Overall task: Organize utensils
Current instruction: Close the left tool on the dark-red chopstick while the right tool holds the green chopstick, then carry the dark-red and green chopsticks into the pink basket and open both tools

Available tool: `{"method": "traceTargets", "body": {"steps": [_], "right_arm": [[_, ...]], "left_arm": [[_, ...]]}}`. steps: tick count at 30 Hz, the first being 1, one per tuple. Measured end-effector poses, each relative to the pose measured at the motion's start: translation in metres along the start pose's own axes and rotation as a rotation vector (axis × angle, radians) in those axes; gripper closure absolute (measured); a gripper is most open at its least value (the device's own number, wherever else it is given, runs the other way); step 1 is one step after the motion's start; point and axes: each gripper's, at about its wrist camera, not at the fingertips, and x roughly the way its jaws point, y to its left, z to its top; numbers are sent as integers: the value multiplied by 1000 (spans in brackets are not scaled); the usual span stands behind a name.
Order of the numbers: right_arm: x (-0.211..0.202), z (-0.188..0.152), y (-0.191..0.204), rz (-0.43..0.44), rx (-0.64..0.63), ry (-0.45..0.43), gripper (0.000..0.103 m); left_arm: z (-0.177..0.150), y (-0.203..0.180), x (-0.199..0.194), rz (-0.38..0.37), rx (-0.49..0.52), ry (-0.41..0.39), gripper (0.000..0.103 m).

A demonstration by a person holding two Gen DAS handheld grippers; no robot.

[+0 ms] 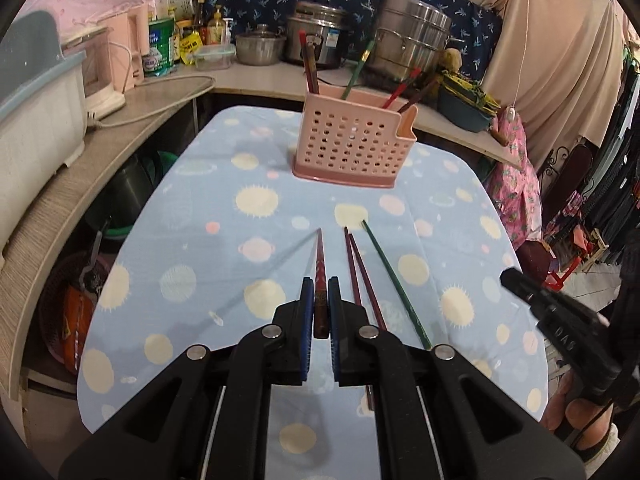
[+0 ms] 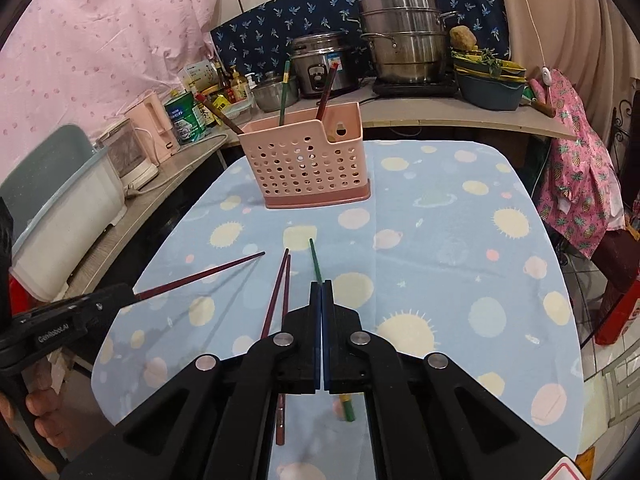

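Observation:
My left gripper (image 1: 319, 286) is shut on a dark red chopstick (image 1: 319, 264) and holds it above the blue cloth, tip pointing toward the pink perforated holder (image 1: 352, 148). In the right wrist view that chopstick (image 2: 200, 276) sticks out of the left gripper (image 2: 120, 296). Two maroon chopsticks (image 1: 362, 280) and a green chopstick (image 1: 394, 280) lie on the cloth to its right. My right gripper (image 2: 322, 286) is shut and empty, hovering over the green chopstick (image 2: 315, 260), with the maroon pair (image 2: 280, 292) to its left. The holder (image 2: 308, 160) holds several chopsticks.
The table has a blue planet-print cloth (image 2: 440, 240). Behind it a counter (image 2: 440, 116) carries a rice cooker (image 2: 320, 64), a steel steamer pot (image 2: 404, 36), bottles and a blue bowl (image 2: 490, 90). A white bin (image 2: 64, 220) stands at left. Clothing hangs at right.

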Motion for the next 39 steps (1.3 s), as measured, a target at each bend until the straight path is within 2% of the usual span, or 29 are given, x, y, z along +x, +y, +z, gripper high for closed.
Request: {"method": "traceTargets", "body": {"steps": [3,5,6,12,18,20,23,29,39], "right_arm": [[13,-12,-3,-5,-10,44,94],[24,-27,-6,-10,-9,90,79],[28,-34,-6,-7,-9,110,78],[55,-70,-5,0,-7,222,78],[68,-87,-1,-11,-32,267,79],[72,-92,-1,-18,-41,280,87],[71,-94,1,-41,-70,269,95],[61,-87,1,-25,-58,255,95],[4,-30,13,8,-67,84,96]], "left_arm": [[-3,1,3,1,-7,15,96],[-7,3,6,1,-12,33,96],[-10,3,7,0,-13,40,96],[-19,-1,7,-8,-8,62,96],[-21,-2,6,-8,-6,61,96],[-21,-3,6,-8,-5,61,96],[-21,-4,5,-10,-5,60,96],[-18,-7,-2,-17,-5,47,96],[11,-7,-29,-31,-4,-42,96]]}}
